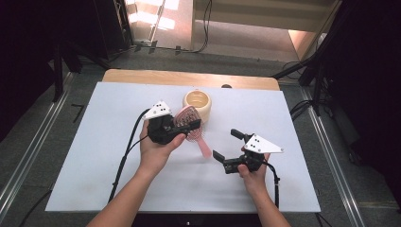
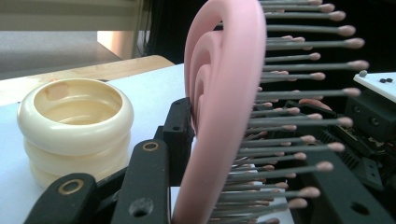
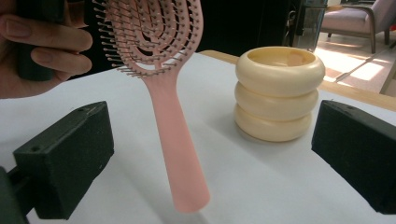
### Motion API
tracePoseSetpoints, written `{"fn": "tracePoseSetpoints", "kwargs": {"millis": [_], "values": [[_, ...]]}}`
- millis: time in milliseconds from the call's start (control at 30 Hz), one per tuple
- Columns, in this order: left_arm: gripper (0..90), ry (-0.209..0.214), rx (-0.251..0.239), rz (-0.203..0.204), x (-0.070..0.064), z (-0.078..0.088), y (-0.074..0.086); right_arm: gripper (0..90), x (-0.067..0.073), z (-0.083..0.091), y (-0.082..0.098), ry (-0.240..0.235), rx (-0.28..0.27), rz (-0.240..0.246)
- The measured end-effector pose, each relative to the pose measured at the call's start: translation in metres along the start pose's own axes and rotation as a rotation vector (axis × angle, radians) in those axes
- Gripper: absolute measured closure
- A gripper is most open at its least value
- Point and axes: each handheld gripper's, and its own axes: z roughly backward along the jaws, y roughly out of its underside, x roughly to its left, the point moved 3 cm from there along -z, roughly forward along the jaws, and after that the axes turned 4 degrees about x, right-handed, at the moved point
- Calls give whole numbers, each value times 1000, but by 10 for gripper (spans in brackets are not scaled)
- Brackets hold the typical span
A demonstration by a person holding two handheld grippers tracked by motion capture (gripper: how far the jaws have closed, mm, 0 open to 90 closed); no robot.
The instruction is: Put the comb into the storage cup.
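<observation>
The left gripper (image 1: 182, 126) is clamped on the head of the pink hairbrush (image 1: 191, 128), held above the table (image 1: 94, 156) beside the cream ribbed cup (image 1: 197, 104). The right gripper (image 1: 226, 145) is spread wide, empty. The brush is judged light, stiff plastic; its smooth handle (image 3: 180, 154) is best gripped mid-length.

Pink vented hairbrush (image 1: 190, 124) held by its bristled head, handle slanting down toward the table
</observation>
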Motion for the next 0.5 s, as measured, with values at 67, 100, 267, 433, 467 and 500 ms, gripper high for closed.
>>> {"fn": "tracePoseSetpoints", "kwargs": {"millis": [67, 100, 267, 433, 467, 500], "values": [[638, -1, 0, 3, 1, 1, -1, 0, -2, 3, 2, 14, 1, 7], [638, -2, 1, -1, 1, 1, -2, 0, -4, 5, 3, 24, 3, 8], [638, -1, -10, 0, 2, 3, -5, 0, -12, 16, 8, 35, -19, -1], [638, -4, -9, 2, 4, 5, -8, 0, -18, 25, 13, 67, -14, -11], [638, -4, -9, 2, 4, 5, -8, 0, -20, 27, 14, 73, -15, -8], [638, -6, -9, 0, 4, 5, -8, 0, -21, 28, 14, 79, -14, -10]]}}
